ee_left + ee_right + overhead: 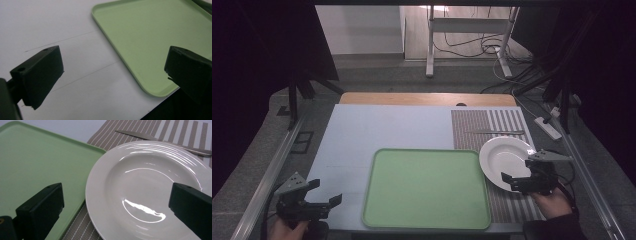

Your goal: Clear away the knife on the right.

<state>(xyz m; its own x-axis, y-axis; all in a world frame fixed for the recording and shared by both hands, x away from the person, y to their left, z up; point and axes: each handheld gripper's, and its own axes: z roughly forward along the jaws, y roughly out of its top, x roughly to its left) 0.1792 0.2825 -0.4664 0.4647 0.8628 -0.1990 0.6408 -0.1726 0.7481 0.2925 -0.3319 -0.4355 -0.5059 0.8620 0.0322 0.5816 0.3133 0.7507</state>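
Plate (505, 161) white and empty, lying on striped placemat (492, 125) just right of green tray (427, 189), rim near or touching tray's right edge. Right gripper (515, 181) poised at plate's near rim, jaws spread wide, one over the tray's edge and the other over the plate's right side in the right gripper view, gripping nothing. Left gripper (326, 192) idle well left of tray, over pale table cover (377, 130), jaws likewise wide apart and empty. Knife (494, 132) lying crosswise on the placemat beyond the plate, farther from tray's near edge. Apparent work: taking hold of the plate, probably to shift it onto the tray. Likely trouble from here: glossy, sloping rim offering little purchase, so a shallow or off-centre pinch could let the plate slip and clatter back; a jaw coming down on the tray's raised lip instead of under the plate's rim could jam or nudge tray and plate together; a lift by one edge could tip the plate against the tray or push it toward the knife.
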